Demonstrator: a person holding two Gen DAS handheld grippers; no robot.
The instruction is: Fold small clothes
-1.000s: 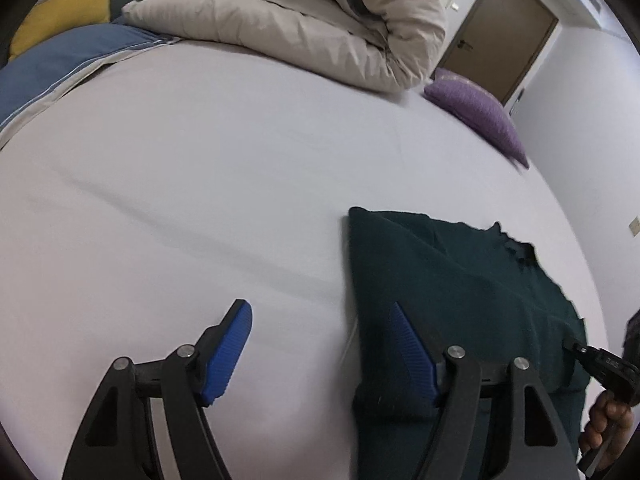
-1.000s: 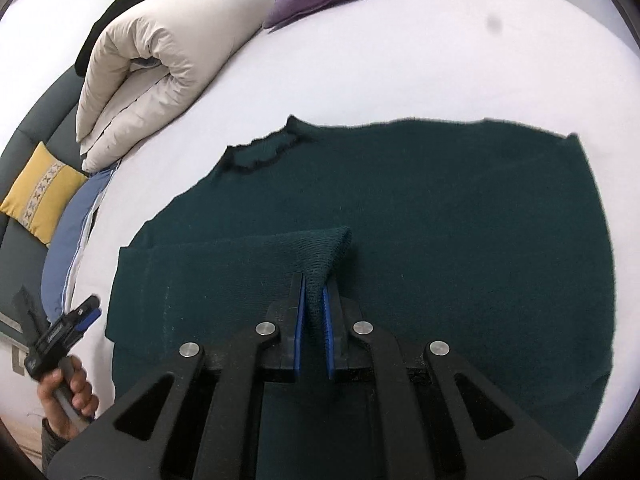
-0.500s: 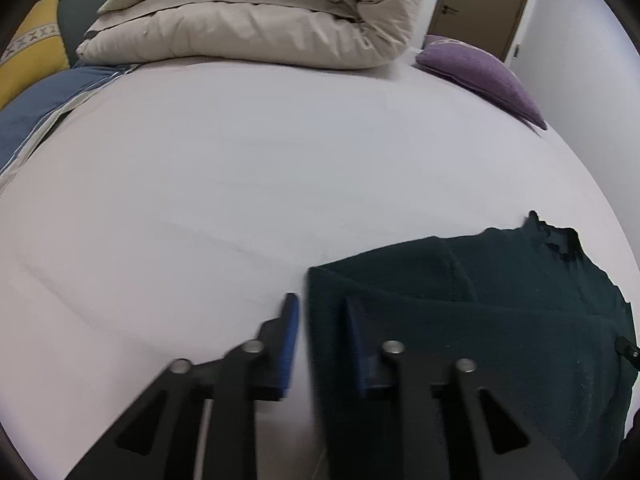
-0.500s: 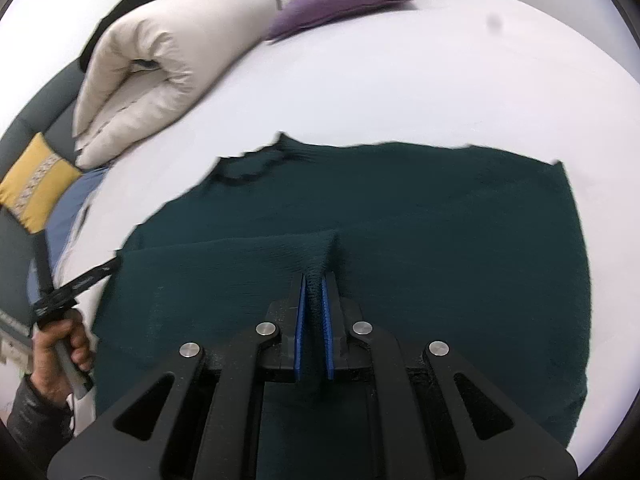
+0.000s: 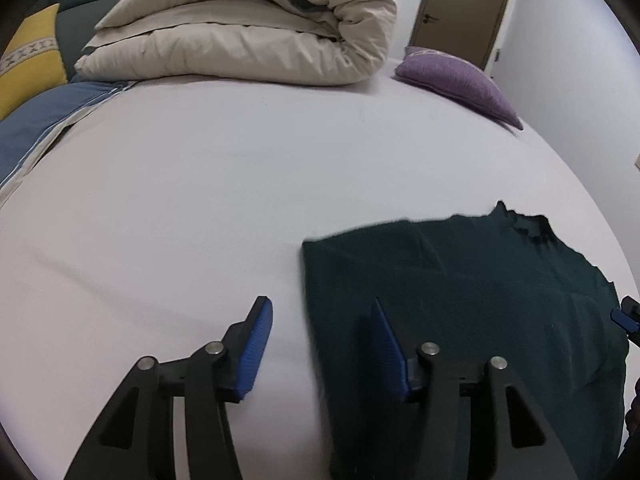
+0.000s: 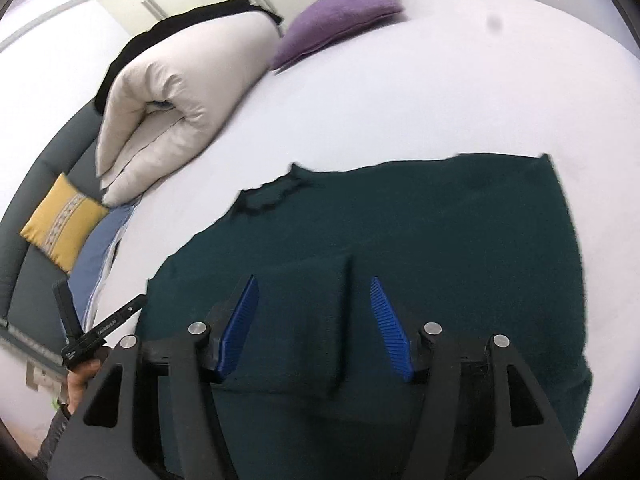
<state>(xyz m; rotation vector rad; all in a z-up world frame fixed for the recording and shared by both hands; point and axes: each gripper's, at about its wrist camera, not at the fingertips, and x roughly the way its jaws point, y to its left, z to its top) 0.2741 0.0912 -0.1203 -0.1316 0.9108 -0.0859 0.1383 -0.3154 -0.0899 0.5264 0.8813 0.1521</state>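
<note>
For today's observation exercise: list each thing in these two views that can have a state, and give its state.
Dark green sweater: lying flat on the bed sheet, one sleeve folded in across the body.
Left gripper: jaws opening, nothing pinched.
Right gripper: jaws opening, folded sleeve lying free below.
Beige duvet: rolled up.
Door: closed.

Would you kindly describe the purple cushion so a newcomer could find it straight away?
Start at the white bed and look to its far end, where a rolled beige duvet lies. Right beside the duvet's rolled end sits the purple cushion, the only purple item; the other cushion is yellow.
</note>
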